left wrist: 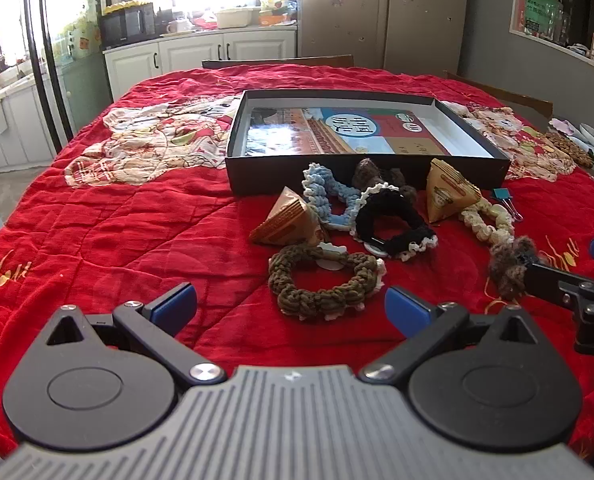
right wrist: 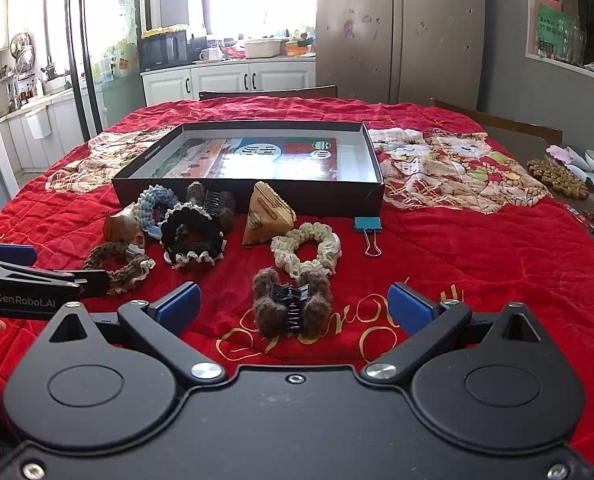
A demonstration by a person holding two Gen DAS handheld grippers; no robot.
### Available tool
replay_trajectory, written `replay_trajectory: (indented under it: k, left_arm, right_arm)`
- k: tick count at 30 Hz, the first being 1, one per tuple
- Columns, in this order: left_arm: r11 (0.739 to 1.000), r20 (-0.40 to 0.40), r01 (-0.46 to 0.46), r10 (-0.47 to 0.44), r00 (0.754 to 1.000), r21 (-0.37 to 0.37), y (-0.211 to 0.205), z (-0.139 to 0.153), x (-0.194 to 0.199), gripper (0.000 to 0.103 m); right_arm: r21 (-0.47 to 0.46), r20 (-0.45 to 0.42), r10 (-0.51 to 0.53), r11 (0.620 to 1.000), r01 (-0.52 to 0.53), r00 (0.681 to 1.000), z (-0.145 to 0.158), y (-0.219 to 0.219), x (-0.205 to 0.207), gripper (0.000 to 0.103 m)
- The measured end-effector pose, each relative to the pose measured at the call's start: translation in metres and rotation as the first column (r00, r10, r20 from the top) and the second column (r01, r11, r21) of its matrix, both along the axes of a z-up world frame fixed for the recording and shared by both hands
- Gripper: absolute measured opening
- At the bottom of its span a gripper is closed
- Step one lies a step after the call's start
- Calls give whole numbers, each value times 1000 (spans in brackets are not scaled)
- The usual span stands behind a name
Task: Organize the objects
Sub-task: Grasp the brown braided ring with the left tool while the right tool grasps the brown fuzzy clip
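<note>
Two tongs, left (left wrist: 291, 306) and right (right wrist: 293, 304), hang released and empty above the red-clothed worktop (left wrist: 117, 220). Scrunchies, including an olive one (left wrist: 321, 282), a furry clip (right wrist: 291, 306), two paper pyramids and a binder clip (right wrist: 368, 226) lie loose just before the open box (right wrist: 257, 196), probably their destination. Each wide gape faces its nearest piece.

You see a red quilt (right wrist: 457, 264) with cat pictures and gold writing. The box (right wrist: 257, 196) is black outside, white inside. Your scrunchies: olive (left wrist: 321, 284), black with white edge (right wrist: 195, 236), light blue (left wrist: 329, 200), cream (right wrist: 305, 250). The binder clip (right wrist: 367, 224) is teal.
</note>
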State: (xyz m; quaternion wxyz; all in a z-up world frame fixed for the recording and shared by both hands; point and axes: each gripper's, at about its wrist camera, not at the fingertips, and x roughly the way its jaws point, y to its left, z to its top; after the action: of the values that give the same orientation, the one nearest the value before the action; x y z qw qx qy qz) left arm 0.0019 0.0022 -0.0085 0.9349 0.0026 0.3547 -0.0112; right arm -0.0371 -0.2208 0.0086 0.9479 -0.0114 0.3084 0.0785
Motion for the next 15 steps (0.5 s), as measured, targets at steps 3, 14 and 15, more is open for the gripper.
replay_trajectory:
  k: [3, 14, 15]
  left_arm:
    - [1000, -3, 11, -11, 1000, 5, -1, 0, 1, 103]
    - [999, 41, 34, -35, 999, 22, -1, -2, 3, 103]
    - [999, 41, 31, -32, 999, 23, 0, -3, 5, 103]
  right_arm:
    - [2, -5, 0, 1000, 0, 1000, -1, 0, 1, 100]
    - [3, -26, 0, 1000, 1, 1000, -6, -1, 5, 100]
    - [2, -27, -1, 1000, 1, 1000, -7, -1, 6, 99]
